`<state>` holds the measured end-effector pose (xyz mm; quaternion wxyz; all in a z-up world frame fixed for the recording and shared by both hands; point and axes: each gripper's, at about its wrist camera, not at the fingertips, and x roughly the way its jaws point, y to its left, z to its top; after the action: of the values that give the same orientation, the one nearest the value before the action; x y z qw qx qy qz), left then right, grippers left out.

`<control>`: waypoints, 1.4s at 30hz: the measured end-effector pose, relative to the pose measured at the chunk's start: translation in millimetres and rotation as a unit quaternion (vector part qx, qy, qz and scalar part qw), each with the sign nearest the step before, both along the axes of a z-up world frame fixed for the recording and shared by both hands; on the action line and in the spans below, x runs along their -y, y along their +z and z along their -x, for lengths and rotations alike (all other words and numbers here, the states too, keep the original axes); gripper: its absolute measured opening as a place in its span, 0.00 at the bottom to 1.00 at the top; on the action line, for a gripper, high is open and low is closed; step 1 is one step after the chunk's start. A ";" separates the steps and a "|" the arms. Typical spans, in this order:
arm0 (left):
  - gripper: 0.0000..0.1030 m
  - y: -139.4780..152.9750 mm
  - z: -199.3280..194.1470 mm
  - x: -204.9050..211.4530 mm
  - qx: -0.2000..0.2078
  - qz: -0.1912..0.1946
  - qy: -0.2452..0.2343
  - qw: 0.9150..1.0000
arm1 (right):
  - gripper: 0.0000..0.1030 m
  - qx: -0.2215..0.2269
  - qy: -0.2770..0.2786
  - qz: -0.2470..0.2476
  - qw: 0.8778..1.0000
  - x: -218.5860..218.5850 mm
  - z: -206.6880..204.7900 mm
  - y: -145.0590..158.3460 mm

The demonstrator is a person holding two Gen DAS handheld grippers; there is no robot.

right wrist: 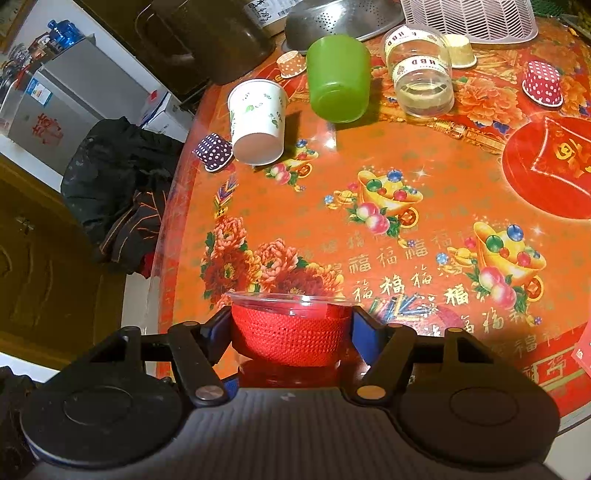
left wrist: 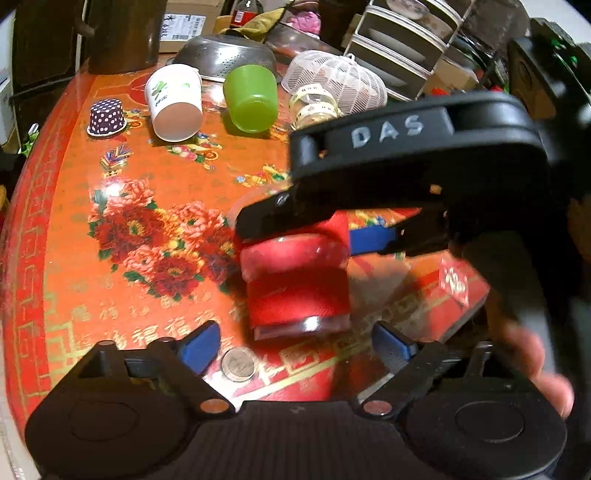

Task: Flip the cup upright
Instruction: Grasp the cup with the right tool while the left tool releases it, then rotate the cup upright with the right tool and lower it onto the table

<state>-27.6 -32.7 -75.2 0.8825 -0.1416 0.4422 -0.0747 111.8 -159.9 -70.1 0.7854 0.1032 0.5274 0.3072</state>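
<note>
A clear plastic cup with a red mesh sleeve (right wrist: 291,332) sits between the blue pads of my right gripper (right wrist: 291,330), which is shut on it; its clear rim points away from the camera. In the left wrist view the same cup (left wrist: 295,284) hangs above the table, held by the right gripper (left wrist: 314,225) that reaches in from the right. My left gripper (left wrist: 295,347) is open and empty just below the cup, its blue pads (left wrist: 199,349) apart on either side.
On the round red floral table (right wrist: 406,184) several cups stand upside down: white paper cup (right wrist: 258,122), green cup (right wrist: 338,79), clear cup (right wrist: 421,79), small dotted cups (right wrist: 214,151). A metal colander (right wrist: 340,14) and basket (right wrist: 469,18) sit behind. A coin (left wrist: 239,363) lies near the left gripper.
</note>
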 end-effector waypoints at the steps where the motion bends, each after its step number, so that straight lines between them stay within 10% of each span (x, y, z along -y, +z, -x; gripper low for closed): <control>1: 0.91 -0.1 3.8 -4.1 0.001 -0.002 0.003 1.000 | 0.66 0.000 0.000 0.000 1.000 0.2 0.2 0.2; 14: 0.91 5.1 53.6 -109.7 0.039 0.062 0.109 0.991 | 0.66 0.024 0.013 0.002 1.000 -0.4 6.3 4.4; 19: 0.91 5.9 58.3 -119.2 0.077 0.088 0.122 0.986 | 0.65 0.152 -0.001 -0.016 0.988 11.5 37.9 28.1; 27: 0.91 12.3 64.5 -107.5 0.171 0.124 0.109 0.971 | 0.66 0.455 -0.101 -0.025 0.884 46.7 122.3 22.9; 35: 0.91 2.1 60.8 -107.5 0.180 0.140 0.101 0.968 | 0.66 0.548 -0.158 -0.059 0.819 44.0 146.3 -66.7; 39: 0.91 -0.5 61.1 -107.2 0.178 0.137 0.098 0.969 | 0.66 0.612 -0.150 -0.001 0.777 24.2 146.3 -91.7; 42: 0.91 -1.9 62.6 -108.5 0.180 0.140 0.099 0.969 | 0.66 0.604 -0.154 -0.024 0.782 24.4 142.1 -94.1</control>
<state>-90.2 75.8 -77.0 0.9220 -0.2908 0.2452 -0.0723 -30.3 -184.3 -164.2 0.9772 -0.0051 -0.0856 0.1943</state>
